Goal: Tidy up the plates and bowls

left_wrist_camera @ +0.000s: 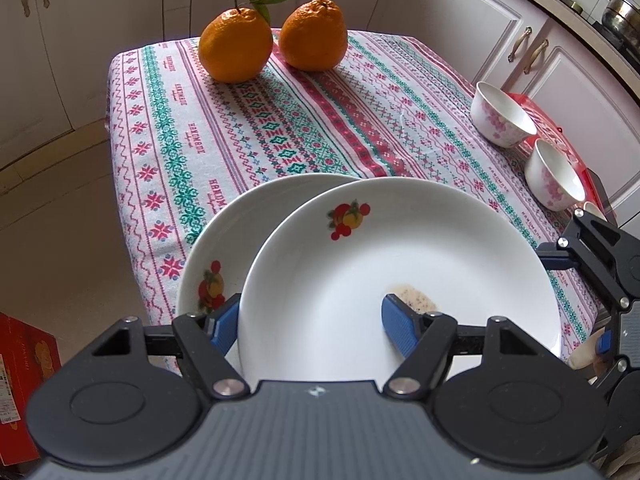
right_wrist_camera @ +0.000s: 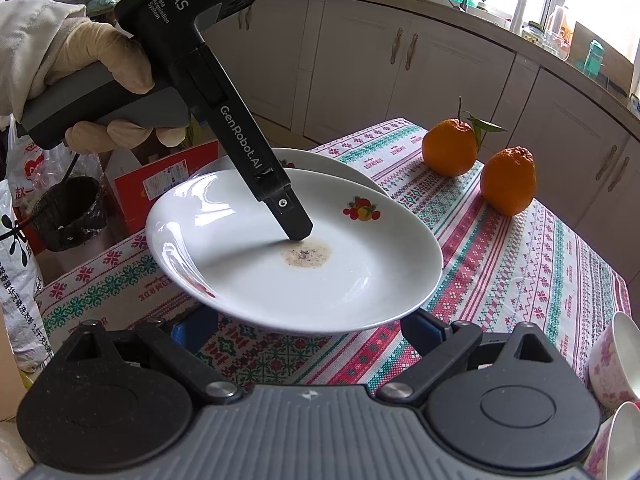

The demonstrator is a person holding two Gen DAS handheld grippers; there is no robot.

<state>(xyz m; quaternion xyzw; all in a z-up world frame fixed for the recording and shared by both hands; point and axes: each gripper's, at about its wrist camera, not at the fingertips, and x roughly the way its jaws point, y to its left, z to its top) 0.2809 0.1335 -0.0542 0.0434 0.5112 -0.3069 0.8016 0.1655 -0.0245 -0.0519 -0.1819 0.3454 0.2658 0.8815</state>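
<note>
A white plate with a fruit print and a brown stain (left_wrist_camera: 400,264) is held up over a second white fruit-print plate (left_wrist_camera: 216,248) that lies on the patterned tablecloth. My left gripper (left_wrist_camera: 310,326) is shut on the stained plate's near rim, one blue finger (left_wrist_camera: 400,326) inside the plate and the other finger (left_wrist_camera: 224,324) under it. In the right wrist view the stained plate (right_wrist_camera: 296,248) hangs above the second plate (right_wrist_camera: 320,162), with the left gripper's finger (right_wrist_camera: 294,222) pressing on it. My right gripper (right_wrist_camera: 308,330) is open, its fingers mostly hidden under the plate's near rim. Two floral bowls (left_wrist_camera: 502,114) (left_wrist_camera: 554,174) stand at the right.
Two oranges (left_wrist_camera: 236,46) (left_wrist_camera: 314,34) sit at the far end of the table (left_wrist_camera: 280,120). A red tray (left_wrist_camera: 548,120) lies behind the bowls. Kitchen cabinets surround the table. A red box (left_wrist_camera: 24,364) and bags stand on the floor to the left.
</note>
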